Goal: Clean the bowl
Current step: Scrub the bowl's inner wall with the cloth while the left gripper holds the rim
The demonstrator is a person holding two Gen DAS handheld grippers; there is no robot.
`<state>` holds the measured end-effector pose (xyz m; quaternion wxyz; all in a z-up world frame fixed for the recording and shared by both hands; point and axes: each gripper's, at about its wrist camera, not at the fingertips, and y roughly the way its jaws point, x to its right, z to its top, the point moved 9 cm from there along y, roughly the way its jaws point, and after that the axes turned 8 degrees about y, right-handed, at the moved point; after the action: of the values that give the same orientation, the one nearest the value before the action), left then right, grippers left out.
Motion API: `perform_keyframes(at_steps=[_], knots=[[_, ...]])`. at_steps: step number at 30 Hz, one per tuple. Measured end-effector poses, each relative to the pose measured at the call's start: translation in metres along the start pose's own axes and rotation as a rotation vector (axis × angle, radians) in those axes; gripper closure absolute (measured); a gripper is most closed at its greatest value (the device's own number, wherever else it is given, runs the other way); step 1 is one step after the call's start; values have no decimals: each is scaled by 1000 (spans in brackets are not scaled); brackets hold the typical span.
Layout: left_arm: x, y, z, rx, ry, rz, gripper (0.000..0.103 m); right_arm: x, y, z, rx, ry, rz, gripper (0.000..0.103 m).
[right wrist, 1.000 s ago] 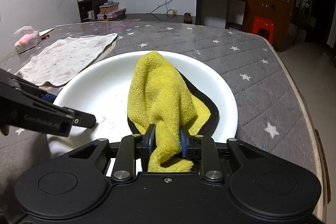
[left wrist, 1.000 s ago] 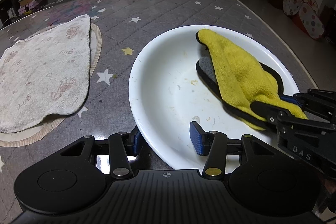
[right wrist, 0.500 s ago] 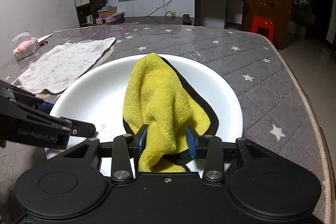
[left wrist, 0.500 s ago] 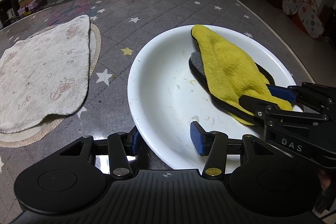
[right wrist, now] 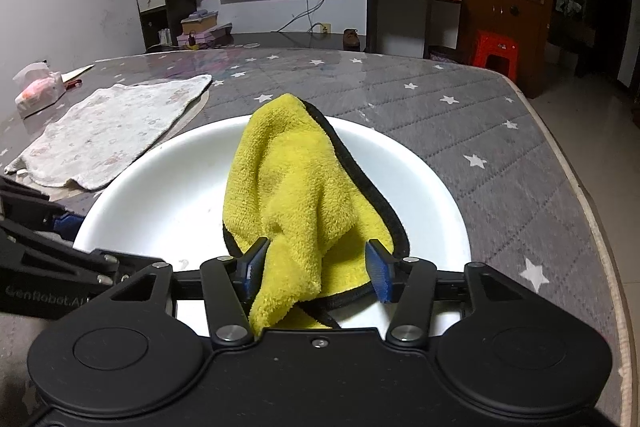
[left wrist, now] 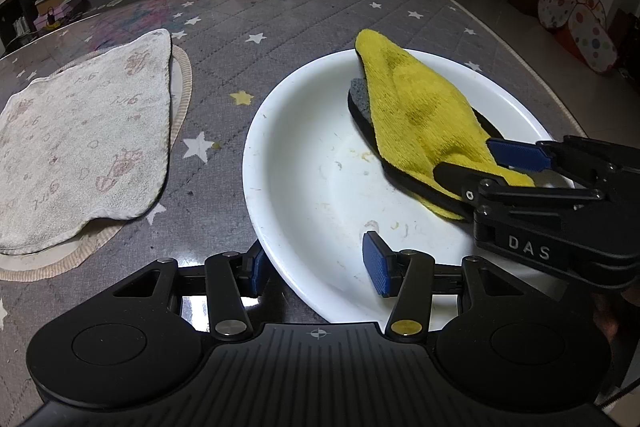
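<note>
A wide white bowl (left wrist: 304, 163) sits on the grey star-patterned table, with small food specks inside. A yellow cloth with a black edge (left wrist: 416, 115) lies in its right half. My left gripper (left wrist: 316, 267) is open, its fingers straddling the bowl's near rim, one outside and one inside. My right gripper (right wrist: 316, 267) is open, its blue pads either side of the yellow cloth (right wrist: 296, 187), which lies loose between them in the bowl (right wrist: 160, 187). The right gripper also shows in the left wrist view (left wrist: 500, 163).
A pale printed towel (left wrist: 80, 143) lies on a round mat at the left of the table. A tissue packet (right wrist: 38, 93) lies at the far left. The table's edge (right wrist: 576, 187) runs close to the bowl's right side.
My right gripper has opened and let go of the yellow cloth, which now rests in the bowl a little further in. My left gripper has stayed put.
</note>
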<state>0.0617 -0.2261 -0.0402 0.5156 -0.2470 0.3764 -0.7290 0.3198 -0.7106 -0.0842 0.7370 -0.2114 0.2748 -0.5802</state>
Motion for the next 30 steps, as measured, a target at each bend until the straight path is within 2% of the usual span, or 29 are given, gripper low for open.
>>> perform_keyframes(at_steps=[9,11,16,21,25,30], knots=[[0,1,1,-2,0,1,52,-6,9,2,6,-6,8,51],[-1,1,1,-2,0,1,52,-7,11,3,7,-7,10,55],[-2,1,2,-2,1,1,52,-8,12,4,14,-14,5,58],[0,1,1,-3,1,1,52,-8,13,4,21,-22,-5,57],[-1,1,1,-4,3,-3,52,-9,13,5,27,-28,-13,46],[1,1,1,-3,5,-4,52,-9,13,6,34,-36,-22,42]])
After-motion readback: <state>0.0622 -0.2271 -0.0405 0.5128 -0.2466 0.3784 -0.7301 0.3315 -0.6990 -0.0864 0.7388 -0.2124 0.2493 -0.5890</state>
